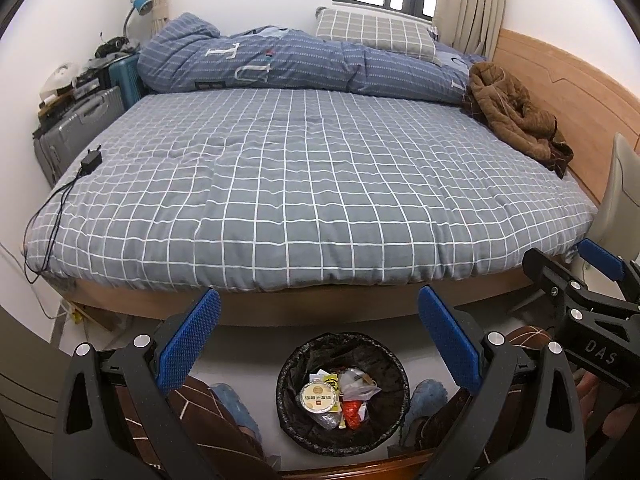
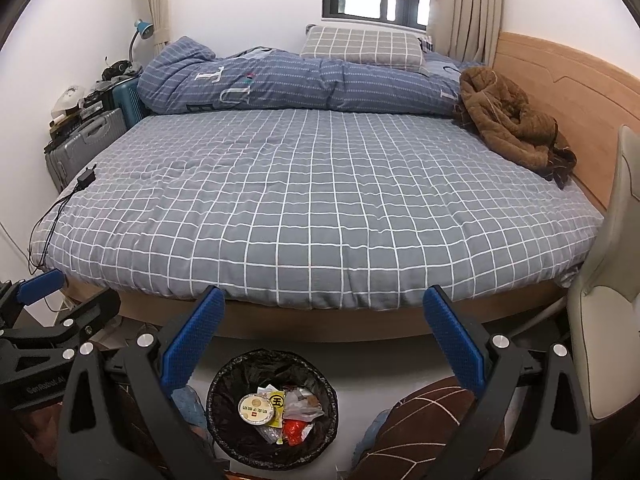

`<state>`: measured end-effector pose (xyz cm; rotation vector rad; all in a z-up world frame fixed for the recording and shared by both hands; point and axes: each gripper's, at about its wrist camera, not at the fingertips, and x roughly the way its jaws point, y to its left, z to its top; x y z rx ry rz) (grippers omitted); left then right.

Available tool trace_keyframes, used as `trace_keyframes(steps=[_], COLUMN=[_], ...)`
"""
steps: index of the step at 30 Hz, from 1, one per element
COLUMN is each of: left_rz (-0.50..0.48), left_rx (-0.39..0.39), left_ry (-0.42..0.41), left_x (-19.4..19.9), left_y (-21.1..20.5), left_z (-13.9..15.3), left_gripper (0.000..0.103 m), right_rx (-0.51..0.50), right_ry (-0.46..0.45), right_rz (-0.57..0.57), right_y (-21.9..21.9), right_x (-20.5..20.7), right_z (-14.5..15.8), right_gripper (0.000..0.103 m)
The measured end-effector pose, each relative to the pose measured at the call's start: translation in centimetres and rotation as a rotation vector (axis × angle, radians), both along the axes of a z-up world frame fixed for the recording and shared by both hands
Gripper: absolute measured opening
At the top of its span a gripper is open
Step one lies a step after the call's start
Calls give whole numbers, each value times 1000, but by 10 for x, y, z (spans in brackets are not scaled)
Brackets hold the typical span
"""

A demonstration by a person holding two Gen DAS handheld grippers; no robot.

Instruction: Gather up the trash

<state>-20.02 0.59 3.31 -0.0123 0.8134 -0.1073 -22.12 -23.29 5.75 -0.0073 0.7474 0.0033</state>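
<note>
A black-lined trash bin stands on the floor in front of the bed and holds a round lidded cup, clear wrappers and a red wrapper. It also shows in the right wrist view. My left gripper is open and empty, held above the bin. My right gripper is open and empty, above and right of the bin. Each gripper shows at the edge of the other's view.
A bed with a grey checked sheet fills the middle. On it lie a blue duvet, a pillow, a brown jacket and a black charger with cable. Suitcases stand at left, a chair at right.
</note>
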Motion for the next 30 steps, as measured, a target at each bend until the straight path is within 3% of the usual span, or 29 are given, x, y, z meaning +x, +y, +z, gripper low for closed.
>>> trace_keyframes(steps=[30], left_rz=[15], left_rx=[50], left_ry=[7], left_x=[-3], left_y=[1], left_z=[0], left_gripper=[97], right_rx=[5], right_ry=[-4], right_rz=[-8], right_y=[-2], right_x=[-8], right_z=[7], right_gripper=[96])
